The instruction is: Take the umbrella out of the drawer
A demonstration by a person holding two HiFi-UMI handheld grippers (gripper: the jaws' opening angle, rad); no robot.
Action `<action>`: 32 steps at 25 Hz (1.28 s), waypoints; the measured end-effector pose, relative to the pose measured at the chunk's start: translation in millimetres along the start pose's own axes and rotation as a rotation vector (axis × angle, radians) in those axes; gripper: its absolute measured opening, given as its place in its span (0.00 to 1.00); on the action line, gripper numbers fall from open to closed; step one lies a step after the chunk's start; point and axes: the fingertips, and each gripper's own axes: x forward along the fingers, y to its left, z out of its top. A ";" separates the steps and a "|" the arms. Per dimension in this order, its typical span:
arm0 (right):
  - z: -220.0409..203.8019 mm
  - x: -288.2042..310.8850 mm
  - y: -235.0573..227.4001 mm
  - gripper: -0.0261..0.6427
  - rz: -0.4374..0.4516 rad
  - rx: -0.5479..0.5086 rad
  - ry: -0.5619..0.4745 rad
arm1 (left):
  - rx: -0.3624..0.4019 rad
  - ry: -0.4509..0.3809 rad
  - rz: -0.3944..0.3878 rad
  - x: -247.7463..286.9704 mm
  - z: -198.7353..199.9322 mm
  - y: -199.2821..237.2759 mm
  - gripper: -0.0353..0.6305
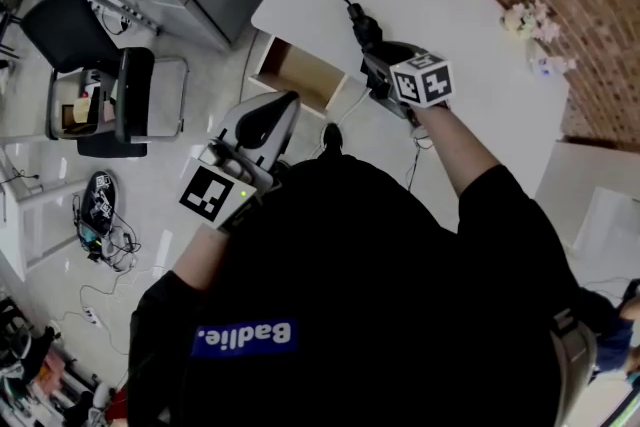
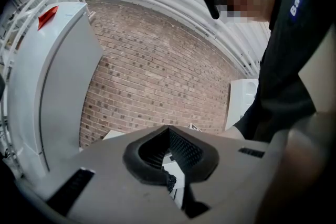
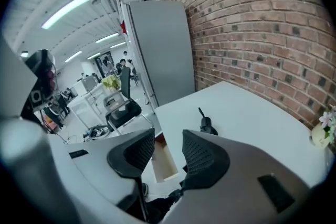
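The umbrella (image 1: pixel 358 18) (one, black) lies on the table (image 1: pixel 460 15), its near end hidden behind the right claw (image 3: pixel 168 136). That claw's jaws stand apart with nothing between them, just short of the umbrella. The left claw (image 2: pixel 167 130) seems pressed together and empty, though its tips are hard to read. One drawer (image 1: pixel 300 75) stands open at the table's edge.

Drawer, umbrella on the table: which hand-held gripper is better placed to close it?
Probably left: the left hand-held gripper is beside the open drawer; the right hand-held gripper hovers over the table by the umbrella.
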 end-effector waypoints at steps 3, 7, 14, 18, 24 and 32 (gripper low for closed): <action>5.2 -10.8 36.7 0.27 0.073 0.008 -0.039 | 0.002 0.001 -0.027 -1.3 0.7 -1.9 0.05; 9.5 -27.2 72.2 0.24 0.126 0.022 -0.082 | 0.006 0.004 -0.059 -2.8 0.8 -5.5 0.05; 26.2 -53.9 113.7 0.20 0.167 0.052 -0.162 | 0.015 0.013 -0.111 -6.7 1.7 -9.8 0.05; 33.2 -69.6 134.5 0.17 0.197 0.056 -0.201 | 0.022 0.017 -0.135 -7.6 2.1 -13.1 0.05; 41.3 -92.8 162.7 0.13 0.239 0.058 -0.260 | 0.028 0.023 -0.152 -14.1 1.1 -16.4 0.05; 69.2 -120.0 209.6 0.09 0.365 0.029 -0.386 | 0.033 0.028 -0.153 -23.5 -1.1 -19.8 0.05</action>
